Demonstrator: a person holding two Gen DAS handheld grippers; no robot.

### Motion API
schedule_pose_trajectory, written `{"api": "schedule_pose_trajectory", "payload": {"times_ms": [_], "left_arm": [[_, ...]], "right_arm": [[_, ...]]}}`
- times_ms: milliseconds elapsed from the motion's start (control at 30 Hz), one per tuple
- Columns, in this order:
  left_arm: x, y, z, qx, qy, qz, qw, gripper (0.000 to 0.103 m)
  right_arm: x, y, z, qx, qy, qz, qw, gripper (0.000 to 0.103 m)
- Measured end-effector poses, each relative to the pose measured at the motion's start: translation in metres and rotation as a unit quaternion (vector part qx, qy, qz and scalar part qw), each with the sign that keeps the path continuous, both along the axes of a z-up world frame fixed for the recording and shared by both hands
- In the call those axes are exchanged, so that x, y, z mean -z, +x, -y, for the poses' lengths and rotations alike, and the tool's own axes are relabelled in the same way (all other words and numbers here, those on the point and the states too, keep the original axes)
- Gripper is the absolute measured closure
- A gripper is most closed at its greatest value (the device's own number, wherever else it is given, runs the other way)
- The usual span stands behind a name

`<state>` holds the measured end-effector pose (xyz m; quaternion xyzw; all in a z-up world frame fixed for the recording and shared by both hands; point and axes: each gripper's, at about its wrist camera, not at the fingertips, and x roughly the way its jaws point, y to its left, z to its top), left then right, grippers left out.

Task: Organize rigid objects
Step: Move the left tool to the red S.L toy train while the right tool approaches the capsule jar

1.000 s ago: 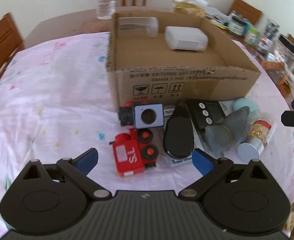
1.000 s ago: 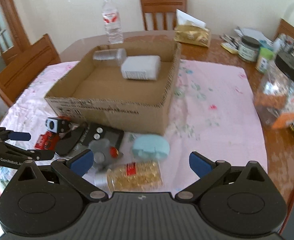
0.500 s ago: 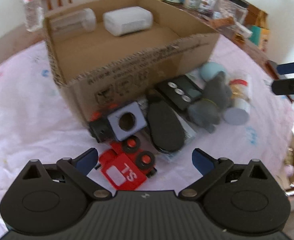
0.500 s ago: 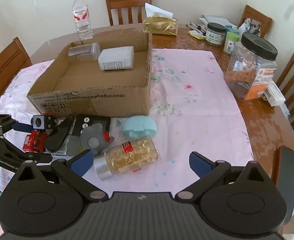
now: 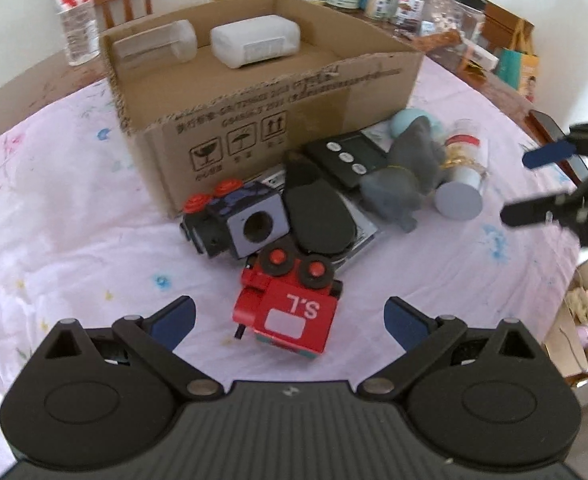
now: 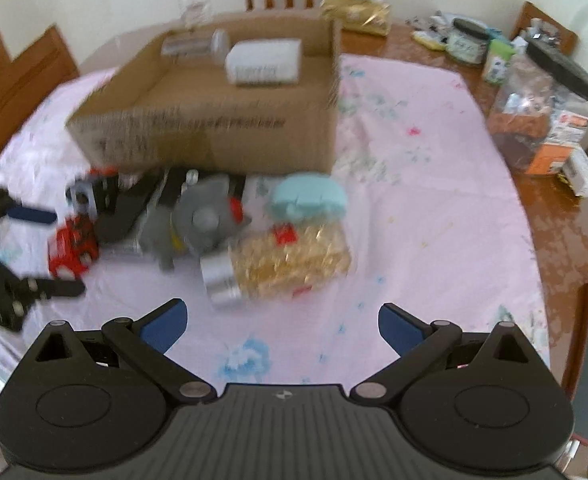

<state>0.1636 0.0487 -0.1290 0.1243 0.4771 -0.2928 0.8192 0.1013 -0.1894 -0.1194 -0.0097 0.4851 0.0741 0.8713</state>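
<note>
An open cardboard box (image 5: 270,120) holds a white case (image 5: 254,42) and a clear jar (image 5: 154,42). In front of it lie a red toy train (image 5: 290,312), a black toy with a grey block (image 5: 238,222), a black oval case (image 5: 317,216), a black timer (image 5: 345,158), a grey plush (image 5: 405,180), a teal case (image 6: 309,198) and a jar of gold capsules (image 6: 282,256). My left gripper (image 5: 290,318) is open, straddling the red train. My right gripper (image 6: 282,324) is open and empty, just short of the capsule jar.
A pink floral cloth (image 6: 413,160) covers the wooden table. A water bottle (image 5: 74,12) stands behind the box. Jars and packets (image 6: 541,92) crowd the right edge. Wooden chairs (image 6: 18,76) ring the table.
My left gripper has moved forward so the red train now lies between its fingers. My right gripper has dropped and closed in on the capsule jar; its view is blurred.
</note>
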Motion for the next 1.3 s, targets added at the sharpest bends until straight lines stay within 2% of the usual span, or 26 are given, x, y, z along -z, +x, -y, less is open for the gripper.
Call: {"api": "schedule_pose_trajectory", "payload": {"times_ms": [100, 267, 367, 600, 867, 933, 1067, 1133, 1300], "left_arm": [[0.007, -0.002, 0.0, -0.01, 0.006, -0.012, 0.9999, 0.003], [0.012, -0.01, 0.01, 0.0, 0.034, 0.017, 0.9993, 0.001], [0.013, -0.014, 0.009, 0.003, 0.026, 0.025, 0.9993, 0.001], [0.012, -0.008, 0.014, -0.001, 0.033, 0.019, 0.9993, 0.0], [0.012, -0.007, 0.017, 0.035, 0.041, 0.027, 0.9982, 0.002], [0.011, -0.007, 0.017, 0.045, 0.041, 0.032, 0.9976, 0.004], [0.006, -0.005, 0.016, 0.056, 0.047, 0.049, 0.9961, 0.018], [0.005, -0.002, 0.013, 0.06, 0.047, 0.046, 0.996, 0.022], [0.001, -0.001, 0.008, 0.089, 0.036, 0.037, 0.9947, 0.047]], "right_arm": [[0.014, 0.0, -0.004, -0.02, -0.023, -0.003, 1.0, 0.0], [0.029, 0.007, -0.002, -0.041, -0.021, -0.013, 0.999, 0.0], [0.03, 0.007, -0.002, -0.06, -0.022, 0.0, 0.998, 0.0], [0.034, 0.006, 0.0, -0.089, -0.017, 0.025, 0.996, 0.0], [0.034, 0.004, 0.003, -0.099, -0.014, 0.035, 0.994, 0.0], [0.034, 0.004, 0.003, -0.1, -0.014, 0.036, 0.994, 0.0], [0.034, 0.001, 0.004, -0.1, -0.013, 0.042, 0.994, 0.0], [0.034, 0.001, 0.004, -0.1, -0.013, 0.042, 0.994, 0.0], [0.034, 0.002, 0.003, -0.099, -0.013, 0.042, 0.994, 0.0]]}}
